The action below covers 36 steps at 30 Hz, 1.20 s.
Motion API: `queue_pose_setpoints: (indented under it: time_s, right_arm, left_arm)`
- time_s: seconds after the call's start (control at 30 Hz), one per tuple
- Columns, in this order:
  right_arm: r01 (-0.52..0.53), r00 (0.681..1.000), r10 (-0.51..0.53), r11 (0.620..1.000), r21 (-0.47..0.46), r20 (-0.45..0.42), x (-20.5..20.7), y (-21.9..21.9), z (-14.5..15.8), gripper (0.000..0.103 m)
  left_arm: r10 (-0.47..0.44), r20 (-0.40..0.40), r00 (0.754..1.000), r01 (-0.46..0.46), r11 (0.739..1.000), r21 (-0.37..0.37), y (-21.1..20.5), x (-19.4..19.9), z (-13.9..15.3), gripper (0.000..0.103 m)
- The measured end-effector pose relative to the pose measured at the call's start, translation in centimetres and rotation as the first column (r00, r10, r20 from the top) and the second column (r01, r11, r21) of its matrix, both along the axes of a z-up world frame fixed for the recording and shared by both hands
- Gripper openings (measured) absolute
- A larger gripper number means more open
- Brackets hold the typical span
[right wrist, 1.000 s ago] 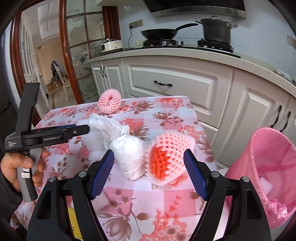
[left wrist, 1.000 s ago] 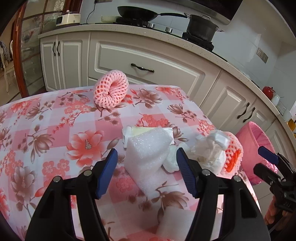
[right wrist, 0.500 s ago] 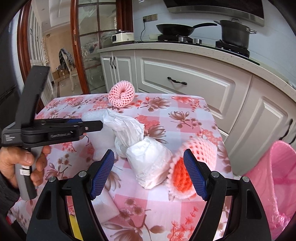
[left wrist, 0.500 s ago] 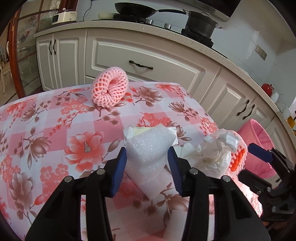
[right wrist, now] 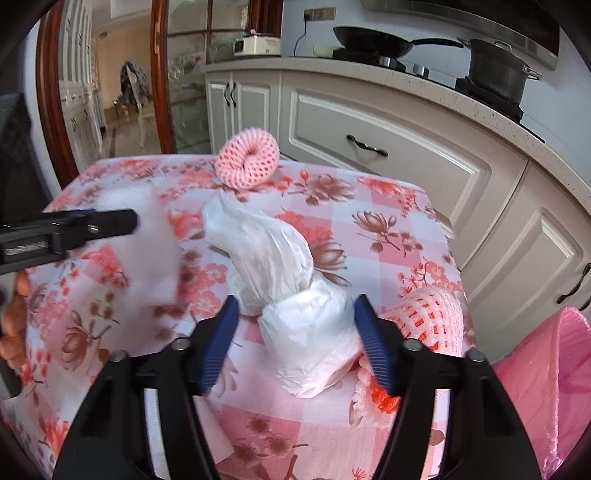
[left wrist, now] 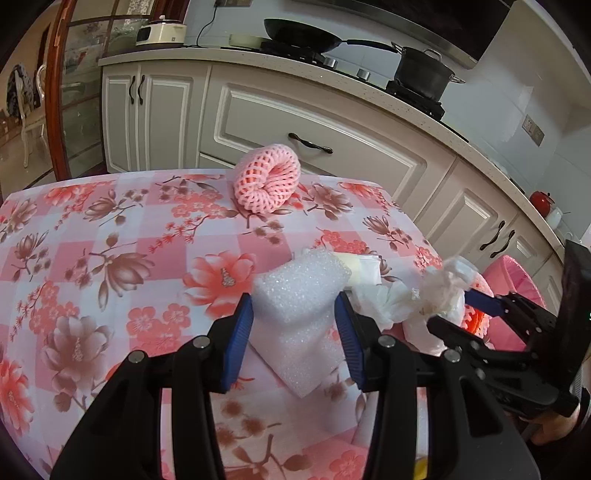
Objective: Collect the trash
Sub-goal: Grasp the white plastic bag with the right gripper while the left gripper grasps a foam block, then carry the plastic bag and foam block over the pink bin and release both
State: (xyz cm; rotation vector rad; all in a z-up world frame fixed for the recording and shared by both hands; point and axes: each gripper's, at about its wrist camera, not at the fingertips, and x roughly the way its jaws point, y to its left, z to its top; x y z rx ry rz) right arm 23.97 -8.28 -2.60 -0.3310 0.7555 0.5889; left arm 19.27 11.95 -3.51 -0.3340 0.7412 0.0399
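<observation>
Now right claw [right wrist: 297,325] closing around white bag [right wrist: 310,332].

A floral pink tablecloth [left wrist: 110,258] covers the table. Far behind, white cabinets [left wrist: 295,122] carry a black wok [left wrist: 303,35], a dark pot [left wrist: 421,72] and perhaps a rice cooker [left wrist: 160,31].

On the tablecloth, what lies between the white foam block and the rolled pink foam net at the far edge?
Nothing: in the left wrist view only bare flowered tablecloth separates the white foam block from the rolled pink foam net.
</observation>
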Motion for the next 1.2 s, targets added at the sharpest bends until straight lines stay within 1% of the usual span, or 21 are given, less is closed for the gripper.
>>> queue_pose_setpoints:
  time_s: [0.03,0.1,0.2,0.3,0.5,0.8,1.07,1.2]
  right_arm:
    - [0.001,1.0,-0.001,1.0,-0.003,0.001,0.0,0.1,0.0,0.05]
    - [-0.001,1.0,0.001,1.0,0.003,0.0,0.1,0.0,0.1,0.041]
    - [-0.006,1.0,0.006,1.0,0.018,0.003,-0.1,-0.1,0.4,0.036]
    - [-0.01,1.0,0.01,0.999,0.033,0.008,-0.4,-0.3,0.9,0.034]
    - [-0.011,1.0,0.009,0.997,0.076,0.026,-1.0,-0.8,2.5,0.034]
    - [-0.012,0.998,0.004,0.992,0.126,0.068,-1.7,-1.7,5.5,0.034]
    - [0.006,0.994,-0.024,0.986,0.165,0.108,-2.1,-3.9,8.3,0.034]
    - [0.027,0.99,-0.051,0.983,0.183,0.13,-2.3,-5.8,9.8,0.034]
  left_arm:
    - [0.003,0.001,1.0,-0.003,1.0,-0.002,0.1,-0.1,0.0,0.044]
    - [0.009,0.004,1.0,-0.009,1.0,-0.004,0.2,-0.3,0.1,0.044]
    - [0.015,0.009,1.0,-0.015,1.0,-0.002,0.3,-0.5,0.3,0.044]
    - [0.024,0.016,1.0,-0.024,1.0,0.002,0.4,-0.8,0.5,0.044]
    - [0.041,0.029,0.999,-0.041,0.999,0.017,0.7,-1.5,1.4,0.044]
    - [0.055,0.066,0.996,-0.058,0.997,0.047,0.6,-2.4,4.0,0.044]
    - [0.04,0.103,0.994,-0.048,0.997,0.068,-0.6,-2.5,6.6,0.044]
    - [0.024,0.12,0.992,-0.033,0.996,0.08,-1.8,-2.3,7.8,0.044]
